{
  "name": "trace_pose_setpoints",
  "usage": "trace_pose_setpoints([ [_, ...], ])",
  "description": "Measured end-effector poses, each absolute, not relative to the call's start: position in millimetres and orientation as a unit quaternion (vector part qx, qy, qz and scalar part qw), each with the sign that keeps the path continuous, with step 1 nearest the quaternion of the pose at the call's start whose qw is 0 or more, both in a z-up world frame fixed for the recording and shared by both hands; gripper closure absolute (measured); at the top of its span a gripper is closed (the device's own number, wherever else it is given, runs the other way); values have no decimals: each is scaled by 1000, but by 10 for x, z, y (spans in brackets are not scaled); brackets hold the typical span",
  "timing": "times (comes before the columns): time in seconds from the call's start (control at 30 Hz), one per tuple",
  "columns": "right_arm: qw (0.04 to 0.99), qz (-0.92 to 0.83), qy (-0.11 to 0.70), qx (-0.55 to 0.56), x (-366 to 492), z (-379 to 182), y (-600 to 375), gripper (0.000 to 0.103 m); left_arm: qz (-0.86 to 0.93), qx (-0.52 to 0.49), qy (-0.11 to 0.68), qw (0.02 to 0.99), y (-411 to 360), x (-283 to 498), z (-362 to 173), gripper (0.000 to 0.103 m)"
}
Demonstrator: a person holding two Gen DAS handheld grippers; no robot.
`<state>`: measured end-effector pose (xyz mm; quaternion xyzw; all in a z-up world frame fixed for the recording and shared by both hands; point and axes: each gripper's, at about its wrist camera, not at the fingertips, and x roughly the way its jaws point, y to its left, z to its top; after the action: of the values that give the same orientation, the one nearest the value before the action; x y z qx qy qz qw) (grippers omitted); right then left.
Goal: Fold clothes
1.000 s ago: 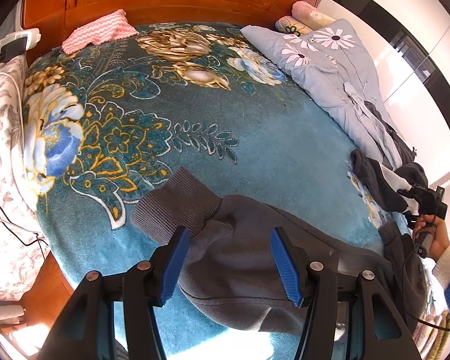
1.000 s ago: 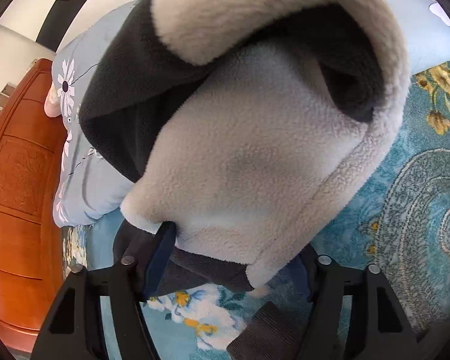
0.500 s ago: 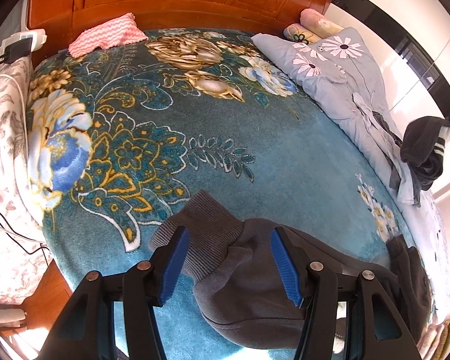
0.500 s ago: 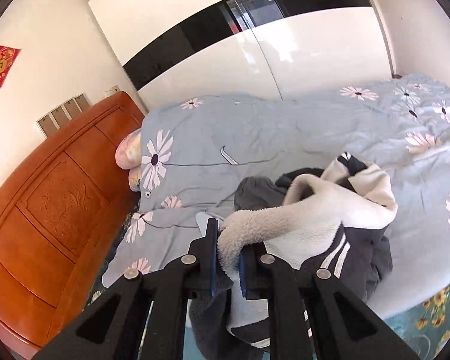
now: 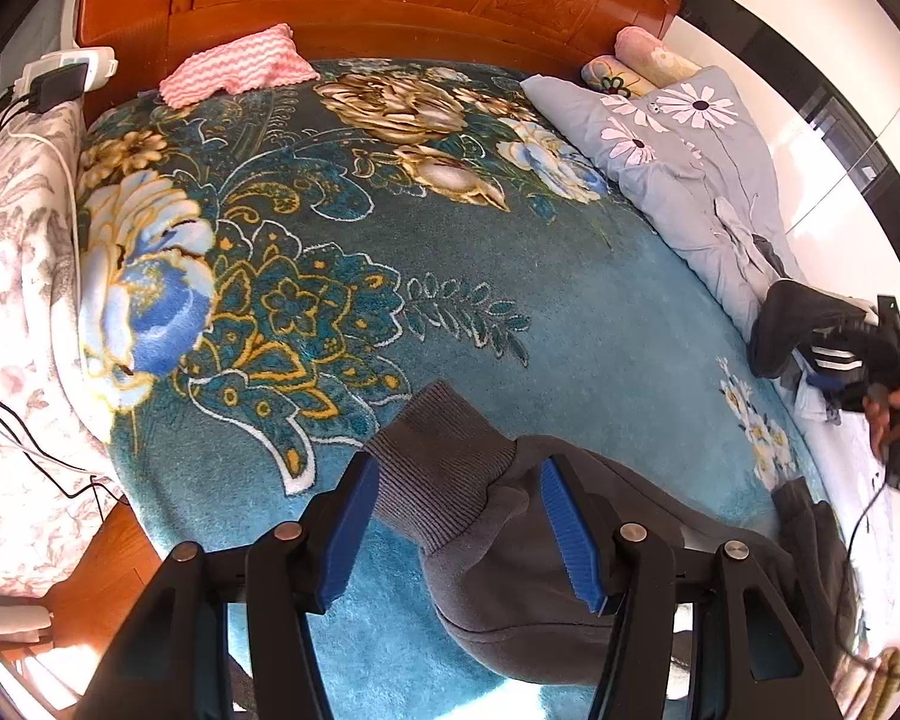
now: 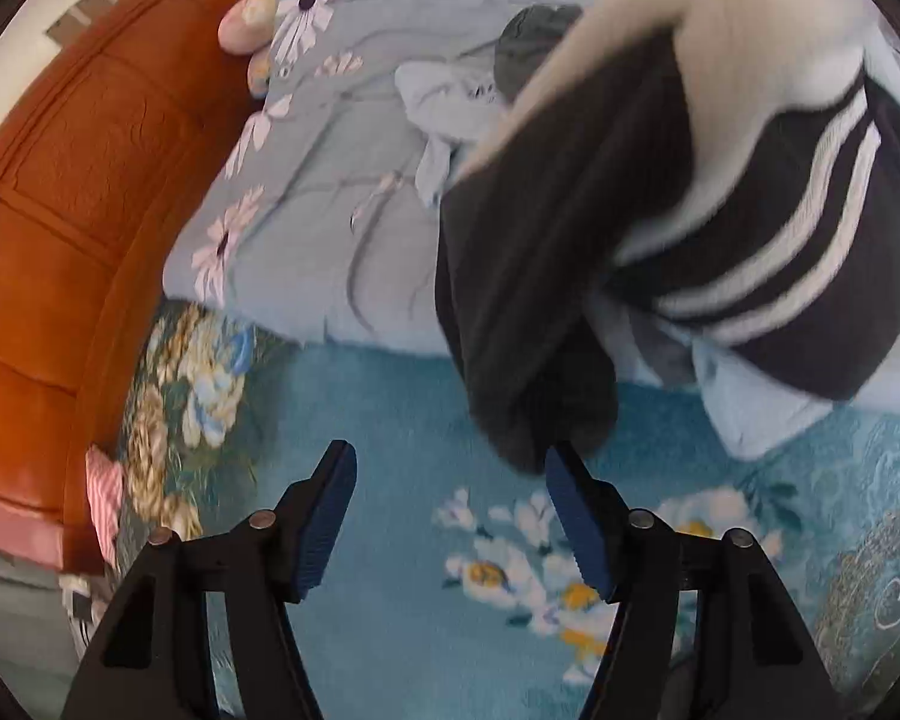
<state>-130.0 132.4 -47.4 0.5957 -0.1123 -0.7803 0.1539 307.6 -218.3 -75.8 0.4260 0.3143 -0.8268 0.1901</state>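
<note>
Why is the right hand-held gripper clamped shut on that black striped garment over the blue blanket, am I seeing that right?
Not quite. In the right wrist view the right hand-held gripper is open, its fingers spread apart. The black striped garment lies just ahead of them over the blue blanket; whether its edge touches one fingertip is unclear.

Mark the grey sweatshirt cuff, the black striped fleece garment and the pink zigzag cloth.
grey ribbed sweatshirt cuff (image 5: 438, 456), left wrist view, ribbed band
black white-striped fleece garment (image 6: 768, 252), right wrist view, striped panel
pink zigzag cloth (image 5: 234, 63), left wrist view, middle
</note>
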Motion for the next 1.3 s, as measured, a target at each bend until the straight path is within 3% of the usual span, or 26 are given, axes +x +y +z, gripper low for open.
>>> trace_pose_setpoints([
  [0.2,98,-726,136,667,-258,-909,1502,36,-830,424,317,178,-2126,3075,-717,42],
  [0.57,54,-719,222,657,440,-1323,1718,36,-833,415,326,167,-2128,3148,-643,42],
  [0.6,51,-721,229,652,457,-1331,1709,38,-832,413,330,166,-2149,3160,-652,43],
  [0.67,34,-725,240,644,468,-1317,1717,60,-829,412,339,167,-2187,3186,-687,43],
  [0.77,21,-732,227,641,452,-1262,1803,73,-826,410,349,166,-2235,3225,-739,42],
  [0.83,18,-745,204,634,448,-1150,1839,86,-826,409,351,165,-2261,3248,-761,43],
  [0.93,26,-782,164,600,417,-815,1785,90,-824,407,357,169,-2317,3283,-797,43],
  [1.17,163,-879,170,415,-90,495,317,91,-817,391,377,193,-2445,3362,-825,42],
  [1.3,230,-881,188,369,-327,665,-780,91,-816,390,378,195,-2484,3362,-826,42],
])
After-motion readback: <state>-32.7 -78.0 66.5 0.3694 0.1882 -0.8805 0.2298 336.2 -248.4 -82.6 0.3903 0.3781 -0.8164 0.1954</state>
